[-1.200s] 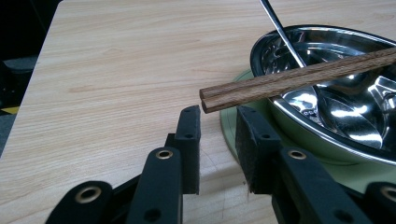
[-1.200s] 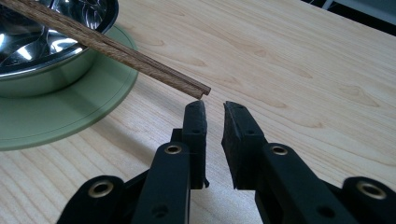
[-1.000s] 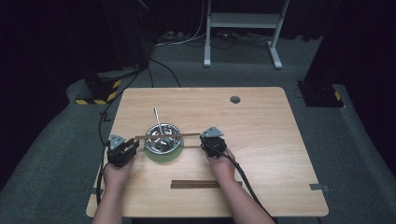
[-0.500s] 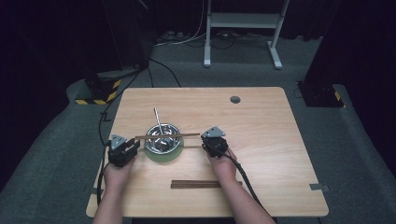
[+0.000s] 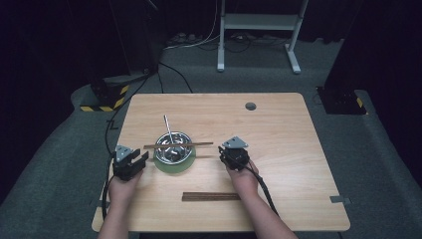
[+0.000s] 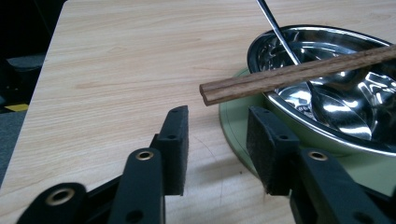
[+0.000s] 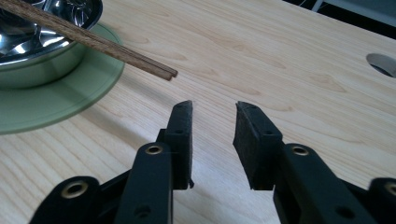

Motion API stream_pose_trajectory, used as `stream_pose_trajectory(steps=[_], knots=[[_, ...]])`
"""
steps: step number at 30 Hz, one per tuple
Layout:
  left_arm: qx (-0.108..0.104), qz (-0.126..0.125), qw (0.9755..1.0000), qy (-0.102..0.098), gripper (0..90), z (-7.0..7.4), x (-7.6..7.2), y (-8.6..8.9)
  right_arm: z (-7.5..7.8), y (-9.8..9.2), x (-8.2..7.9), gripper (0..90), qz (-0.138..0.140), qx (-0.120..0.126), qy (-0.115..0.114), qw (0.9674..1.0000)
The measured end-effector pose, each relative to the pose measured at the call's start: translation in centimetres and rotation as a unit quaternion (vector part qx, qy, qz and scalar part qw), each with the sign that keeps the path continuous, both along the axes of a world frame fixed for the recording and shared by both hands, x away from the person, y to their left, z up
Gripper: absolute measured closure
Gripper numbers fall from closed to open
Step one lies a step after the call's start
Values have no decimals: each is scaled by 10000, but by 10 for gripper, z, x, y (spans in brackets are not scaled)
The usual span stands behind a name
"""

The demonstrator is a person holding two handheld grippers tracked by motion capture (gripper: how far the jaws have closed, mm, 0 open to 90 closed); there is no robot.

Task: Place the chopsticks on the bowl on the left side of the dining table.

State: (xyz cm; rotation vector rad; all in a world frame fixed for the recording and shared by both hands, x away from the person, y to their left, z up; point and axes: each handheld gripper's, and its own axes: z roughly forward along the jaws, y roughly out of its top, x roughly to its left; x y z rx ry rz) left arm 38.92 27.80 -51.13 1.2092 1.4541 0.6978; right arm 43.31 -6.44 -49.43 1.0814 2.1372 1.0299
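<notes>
A pair of wooden chopsticks (image 5: 178, 145) lies across the rim of a steel bowl (image 5: 173, 148), which sits on a green plate (image 5: 175, 166) at the left of the worktop (image 5: 298, 149), with a spoon (image 5: 168, 130) leaning inside. The left hand-held gripper (image 5: 142, 158) and the right hand-held gripper (image 5: 222, 153) flank the bowl, each with jaws parted and holding nothing, each just short of a chopstick tip. To lift the pair cleanly, it seems best that both close on the ends together and rise level, so neither stick rolls off the rim. The bowl's far side is cut off in both gripper views, and whether the dark strip (image 5: 211, 196) near the person's edge is a rest or a case is hard to make out.
</notes>
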Motion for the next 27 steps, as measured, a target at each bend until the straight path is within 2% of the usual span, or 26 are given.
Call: stream_pose_trajectory(steps=[1, 2, 5, 6, 8, 9, 11, 12, 13, 16, 18, 22, 23, 27], knots=[[46, -8, 10000, 13, 568, 0, -2, 0, 0, -5, -1, 634, 16, 16, -7, 10000], [-8, 24, 10000, 9, 563, 1, -3, -2, 1, -7, -2, 621, -4, 34, 3, 10000], [108, -24, 9999, 108, 541, 2, -12, -4, 1, -22, -7, 588, -17, 30, 4, 10000], [-35, 7, 10000, 66, 533, 3, -13, -8, 1, -27, -9, 578, -45, 50, 8, 10000], [-12, -12, 10000, 93, 520, 3, -18, -10, 1, -38, -12, 558, -87, 141, 64, 9998], [96, -92, 9998, 123, 513, 4, -20, -10, 0, -44, -14, 550, -115, 162, 40, 9998], [37, -83, 9999, 126, 499, 6, -23, -14, 0, -58, -18, 542, -148, 203, 80, 9997], [73, -167, 9997, 168, 496, 7, -26, -16, 0, -63, -19, 537, -182, 220, 93, 9995], [11, -162, 9997, 163, 490, 8, -27, -19, -1, -72, -22, 534, -205, 245, 86, 9995], [80, -274, 9993, 243, 481, 12, -30, -26, -2, -96, -27, 522, -312, 284, 131, 9990], [-30, -274, 9993, 264, 480, 12, -30, -32, -3, -112, -31, 514, -410, 283, 144, 9987], [179, -418, 9978, 487, 472, 6, -39, -40, -7, -144, -38, 498, -618, 222, 141, 9977], [157, -409, 9979, 486, 467, 5, -41, -42, -8, -152, -40, 493, -662, 211, 144, 9975], [224, -555, 9947, 841, 441, -5, -54, -46, -13, -180, -47, 458, -848, 219, 294, 9957]])
